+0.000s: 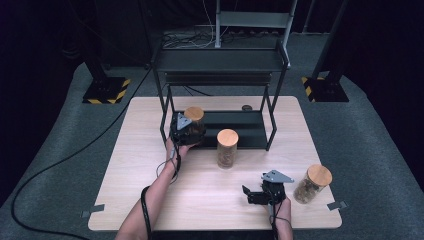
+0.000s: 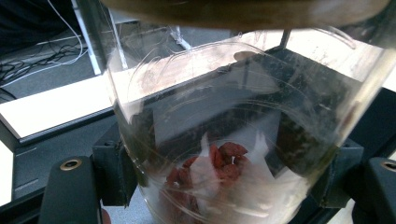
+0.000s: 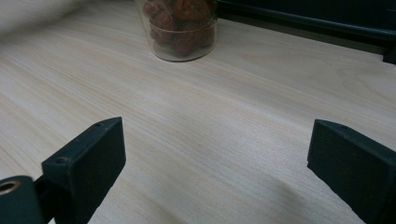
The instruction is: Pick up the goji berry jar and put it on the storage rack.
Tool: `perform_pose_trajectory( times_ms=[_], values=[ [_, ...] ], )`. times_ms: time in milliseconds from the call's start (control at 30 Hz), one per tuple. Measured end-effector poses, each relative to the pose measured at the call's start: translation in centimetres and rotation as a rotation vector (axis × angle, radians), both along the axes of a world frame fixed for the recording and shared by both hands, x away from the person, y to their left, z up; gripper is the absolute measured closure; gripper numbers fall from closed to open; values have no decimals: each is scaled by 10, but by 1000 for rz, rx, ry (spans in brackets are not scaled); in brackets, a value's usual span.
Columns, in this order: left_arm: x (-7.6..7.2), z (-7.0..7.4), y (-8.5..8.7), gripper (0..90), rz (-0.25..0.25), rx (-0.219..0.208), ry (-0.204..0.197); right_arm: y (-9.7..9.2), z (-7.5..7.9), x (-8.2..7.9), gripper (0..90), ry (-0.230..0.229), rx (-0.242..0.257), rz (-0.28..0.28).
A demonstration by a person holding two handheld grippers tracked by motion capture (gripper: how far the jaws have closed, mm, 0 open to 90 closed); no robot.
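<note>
Clearly the left gripper (image 1: pixel 186 131) is clamped on a smooth glass jar (image 2: pixel 233 140) at the shelf (image 1: pixel 250 131); it could slip or knock the frame. The right gripper (image 1: pixel 260 195) rests with jaws apart.

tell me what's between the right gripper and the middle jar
Nothing: in the right gripper view, bare wooden table runs from the open right gripper to the middle jar. The high view shows the same gap.

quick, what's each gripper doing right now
left gripper: shut on the jar with red dried fruit, at the rack's lower shelf.
right gripper: open, empty, over the table.
</note>
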State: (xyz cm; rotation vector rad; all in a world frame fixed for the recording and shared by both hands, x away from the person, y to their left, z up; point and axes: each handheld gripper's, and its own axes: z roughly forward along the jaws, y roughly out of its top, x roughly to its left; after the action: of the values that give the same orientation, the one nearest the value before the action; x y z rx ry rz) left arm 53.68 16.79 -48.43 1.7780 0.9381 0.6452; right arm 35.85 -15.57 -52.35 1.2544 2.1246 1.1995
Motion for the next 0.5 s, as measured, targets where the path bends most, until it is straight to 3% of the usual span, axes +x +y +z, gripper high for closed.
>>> perform_pose_trajectory(
  times_ms=[500],
  values=[
    [-1, 0, -2, 246, 17, 0, -3, 0, 0, 0, 35, -3, 0, -2]
  ],
)
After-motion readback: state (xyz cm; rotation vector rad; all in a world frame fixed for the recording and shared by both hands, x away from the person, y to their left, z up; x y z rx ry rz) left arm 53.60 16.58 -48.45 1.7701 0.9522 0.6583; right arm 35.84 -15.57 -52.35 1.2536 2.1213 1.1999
